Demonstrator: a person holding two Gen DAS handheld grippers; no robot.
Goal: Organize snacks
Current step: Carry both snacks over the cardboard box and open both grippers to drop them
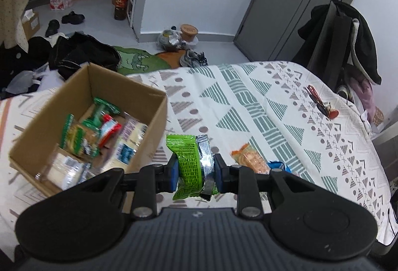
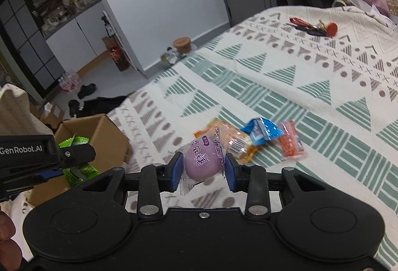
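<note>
Now green packet point(image 1: 188, 164) sits clamped between left fingers point(image 1: 174, 172), beside box point(image 1: 139, 97).

Matt brown cardboard box point(image 1: 139, 102). Glossy plastic green packet point(image 1: 187, 164) with foil edge. The bed's point(image 1: 273, 102) printed cloth cover looks woven, matt.

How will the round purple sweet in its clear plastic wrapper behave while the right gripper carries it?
The round purple sweet in clear wrapper looks soft, so a hard squeeze from the right gripper may dent it. Its glossy film is probably slippery, and the rounded shape could let it pivot between the blue pads. It seems light.
</note>
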